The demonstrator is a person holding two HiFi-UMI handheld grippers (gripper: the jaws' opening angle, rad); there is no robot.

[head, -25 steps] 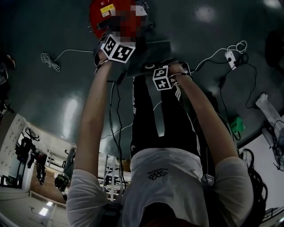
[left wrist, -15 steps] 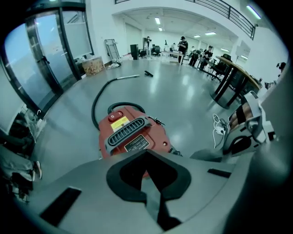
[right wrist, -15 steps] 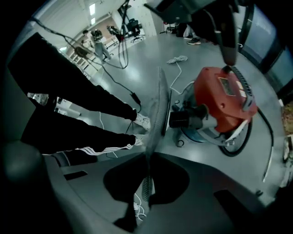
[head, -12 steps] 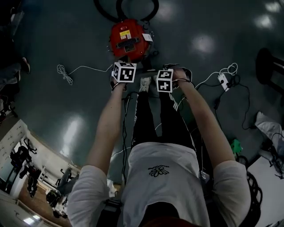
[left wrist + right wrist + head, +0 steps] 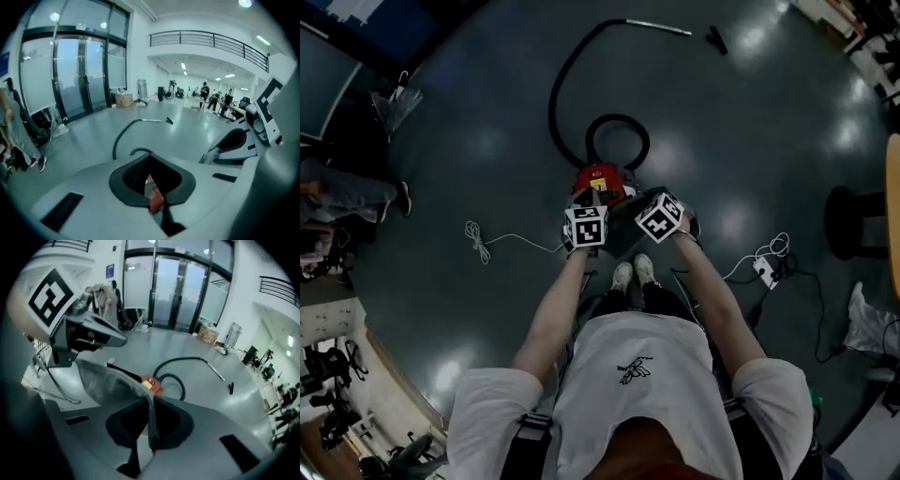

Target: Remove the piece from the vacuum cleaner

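— Which of yours has the piece?
— My right gripper (image 5: 150, 425). Its jaws are pressed together on the grey piece (image 5: 110, 380), which stands edge-on between them as a thin flat sheet and fans out to the upper left, under my left gripper (image 5: 152, 187). Whether it touches that one I can't tell
— And the left one's fingers?
— Only a narrow slit apart, with nothing caught in it. Through the slit I see a sliver of red, which is the vacuum cleaner (image 5: 602, 178) on the floor below
— So the piece is off the machine?
— Yes, it is up in the air in front of me, between my two grippers and above the vacuum cleaner, clear of it. The red body sits on the dark glossy floor (image 5: 487, 141) just ahead of my shoes (image 5: 634, 274)
— What about the hose?
— The black hose (image 5: 553, 103) loops once beside the body, then curves away to a metal wand (image 5: 661, 26) lying flat. A small dark nozzle (image 5: 715, 37) lies near the wand's end, apart from it. A white cable (image 5: 475, 236) trails on the floor to my left
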